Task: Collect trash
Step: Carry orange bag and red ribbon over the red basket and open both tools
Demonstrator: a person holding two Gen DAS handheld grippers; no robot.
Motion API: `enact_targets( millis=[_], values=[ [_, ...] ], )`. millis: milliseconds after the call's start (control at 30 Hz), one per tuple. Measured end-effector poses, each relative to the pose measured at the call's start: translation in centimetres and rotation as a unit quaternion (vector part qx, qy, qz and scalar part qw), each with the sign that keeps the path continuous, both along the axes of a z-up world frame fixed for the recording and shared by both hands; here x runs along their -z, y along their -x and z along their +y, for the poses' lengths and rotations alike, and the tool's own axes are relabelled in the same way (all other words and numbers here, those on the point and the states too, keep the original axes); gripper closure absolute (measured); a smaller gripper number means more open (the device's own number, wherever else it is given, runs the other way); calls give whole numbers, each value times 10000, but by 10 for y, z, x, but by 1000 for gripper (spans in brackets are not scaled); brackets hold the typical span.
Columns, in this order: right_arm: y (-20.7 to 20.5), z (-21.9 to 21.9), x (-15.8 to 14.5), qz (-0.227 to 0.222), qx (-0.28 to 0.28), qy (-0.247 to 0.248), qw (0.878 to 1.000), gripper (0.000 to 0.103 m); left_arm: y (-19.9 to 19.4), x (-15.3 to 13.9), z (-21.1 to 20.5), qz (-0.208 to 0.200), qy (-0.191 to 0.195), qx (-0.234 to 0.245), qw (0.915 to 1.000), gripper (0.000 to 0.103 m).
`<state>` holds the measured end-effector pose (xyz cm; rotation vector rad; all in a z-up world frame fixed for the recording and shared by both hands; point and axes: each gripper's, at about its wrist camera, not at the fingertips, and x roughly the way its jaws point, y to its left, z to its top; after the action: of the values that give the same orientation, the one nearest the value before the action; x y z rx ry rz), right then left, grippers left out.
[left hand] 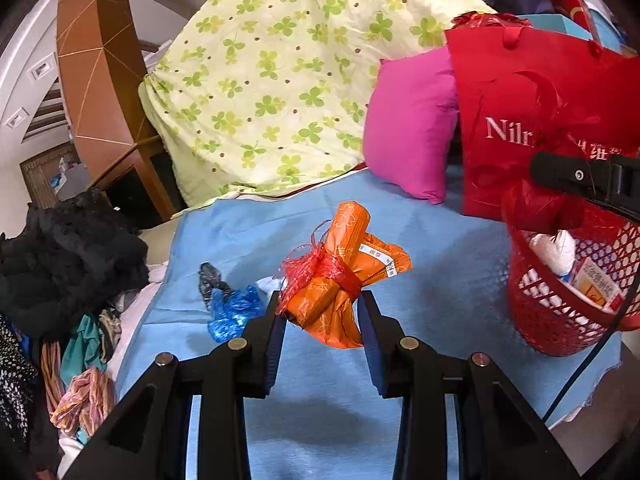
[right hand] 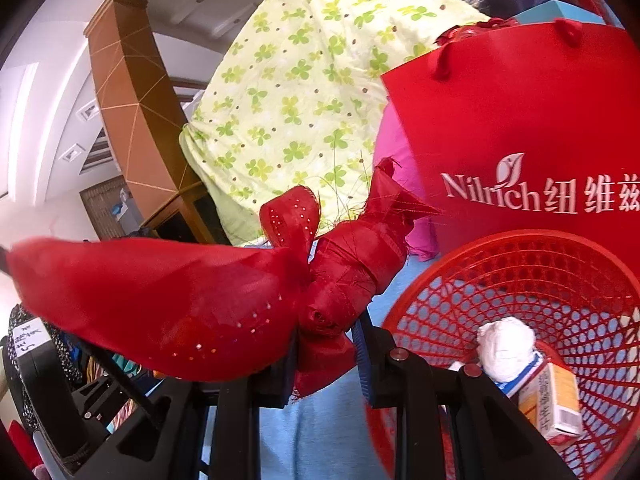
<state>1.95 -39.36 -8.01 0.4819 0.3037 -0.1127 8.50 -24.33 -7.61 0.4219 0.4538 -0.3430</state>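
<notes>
My left gripper is shut on an orange wrapper bundle tied with red string, held above the blue bed sheet. My right gripper is shut on a crumpled red ribbon, held just left of the red mesh basket. The basket holds a white wad and a small orange carton. In the left wrist view the right gripper holds the ribbon over the basket's rim. A blue plastic scrap and a black scrap lie on the sheet.
A red paper bag stands behind the basket, beside a pink pillow and a green clover quilt. A pile of clothes lies at the left. A brown wooden column stands behind.
</notes>
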Motion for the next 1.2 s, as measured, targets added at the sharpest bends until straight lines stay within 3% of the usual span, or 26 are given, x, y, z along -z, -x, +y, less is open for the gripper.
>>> enact_targets(
  millis=[500,767,1200],
  values=[
    [33,-50,6,-120,488,-268,9984,77,20,-14,-53,115,296,969,9948,65],
    [53,-78,14,-112,778,-441,9959,76,26,-14,-82,447,492,1547,9857,65],
    [73,-131,37,96,1331,-1316,9823,74,37,-1,-137,932,517,2225,9691,65]
  ],
)
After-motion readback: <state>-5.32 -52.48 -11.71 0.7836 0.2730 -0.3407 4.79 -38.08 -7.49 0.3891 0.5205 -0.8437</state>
